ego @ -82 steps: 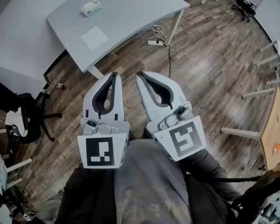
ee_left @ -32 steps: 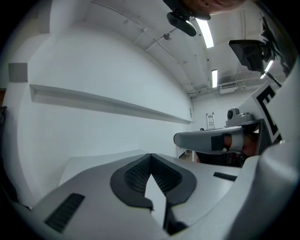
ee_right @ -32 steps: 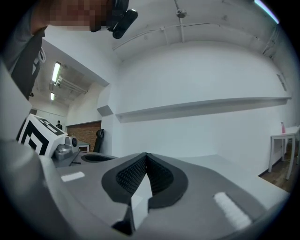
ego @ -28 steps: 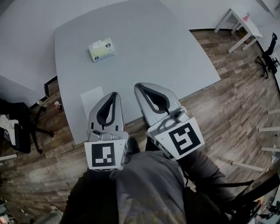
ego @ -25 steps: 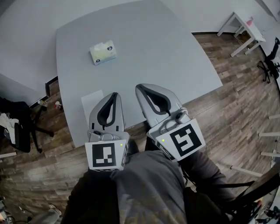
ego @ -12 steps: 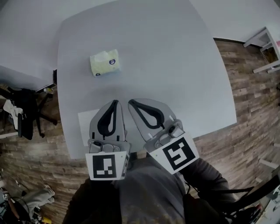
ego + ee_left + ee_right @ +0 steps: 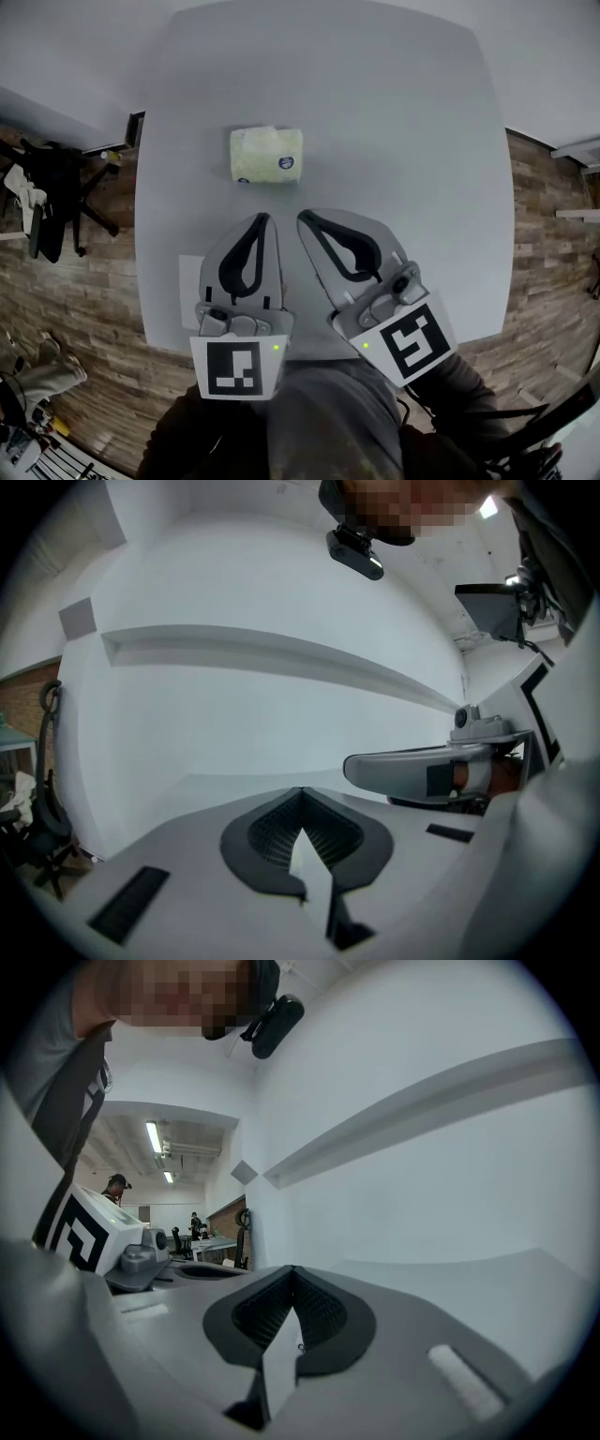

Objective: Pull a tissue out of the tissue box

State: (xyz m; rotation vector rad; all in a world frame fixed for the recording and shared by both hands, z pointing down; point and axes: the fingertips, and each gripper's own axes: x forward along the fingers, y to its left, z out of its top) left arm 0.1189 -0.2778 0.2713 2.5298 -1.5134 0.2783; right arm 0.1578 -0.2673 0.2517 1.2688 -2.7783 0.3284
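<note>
A pale yellow-green tissue box [image 7: 267, 155] with white tissue at its top slot lies on the grey table [image 7: 403, 141], just beyond both grippers. My left gripper [image 7: 263, 217] hovers over the table's near part, its jaws shut with nothing between them. Beside it my right gripper [image 7: 304, 217] is likewise shut and empty. In the left gripper view the left gripper [image 7: 301, 790] has its tips meeting, and the right gripper's body [image 7: 422, 769] shows at the right. In the right gripper view the right gripper [image 7: 292, 1269] is closed too. Neither gripper view shows the box.
A white paper sheet [image 7: 190, 289] lies on the table at its near left corner, partly under my left gripper. A dark office chair [image 7: 56, 199] stands on the wooden floor [image 7: 70, 309] left of the table. White walls rise behind the table.
The view has come up to the table. Both grippers, once over the floor and table edge, now hang over the tabletop, with the tissue box much closer to their tips.
</note>
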